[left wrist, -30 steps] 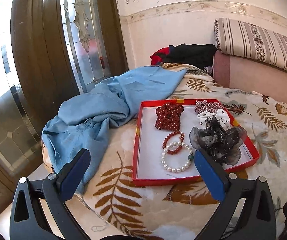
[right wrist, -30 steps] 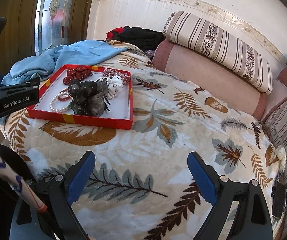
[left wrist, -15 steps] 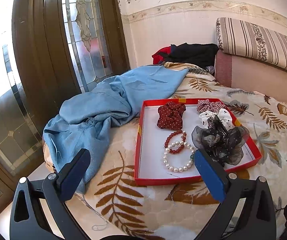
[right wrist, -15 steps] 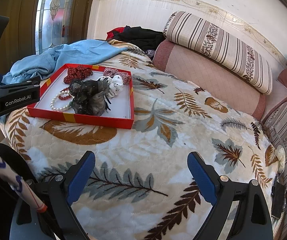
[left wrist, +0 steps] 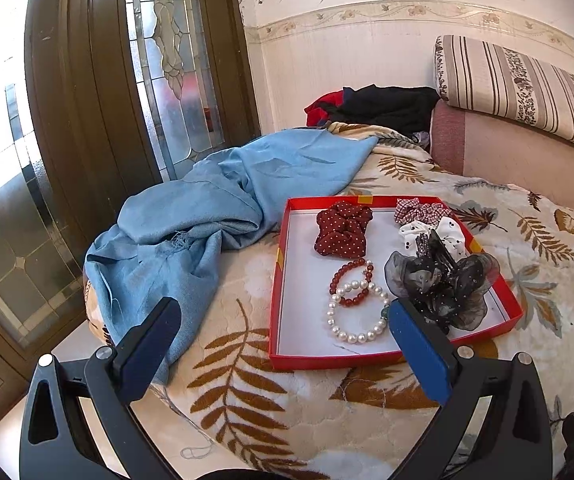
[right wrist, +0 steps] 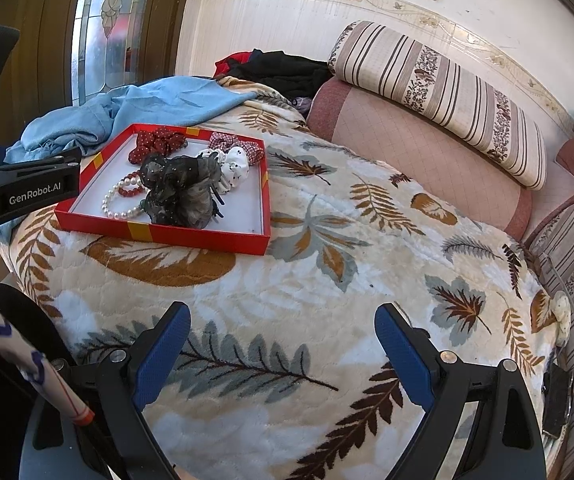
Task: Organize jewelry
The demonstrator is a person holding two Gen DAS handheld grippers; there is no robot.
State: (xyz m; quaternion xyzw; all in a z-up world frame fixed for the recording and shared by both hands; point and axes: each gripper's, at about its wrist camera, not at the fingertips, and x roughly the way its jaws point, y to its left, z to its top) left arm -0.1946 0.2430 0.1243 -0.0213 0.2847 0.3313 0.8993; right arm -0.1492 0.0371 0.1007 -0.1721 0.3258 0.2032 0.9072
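A red tray lies on the leaf-patterned blanket. Inside it are a white pearl bracelet, a dark red bead bracelet, a red dotted scrunchie, a checked scrunchie, a white scrunchie and a black sheer hair bow. My left gripper hangs open just short of the tray's near edge, holding nothing. My right gripper is open over the blanket, well right of the tray.
A blue cloth is bunched left of the tray at the bed's edge. Dark and red clothes lie by the wall. A striped bolster tops the pink headboard. A glazed wooden door stands left. A person's sleeve shows at lower left.
My left gripper has drifted slightly, so the tray sits a little further right and lower in its view. Both grippers stay open and the tray's contents have not moved.
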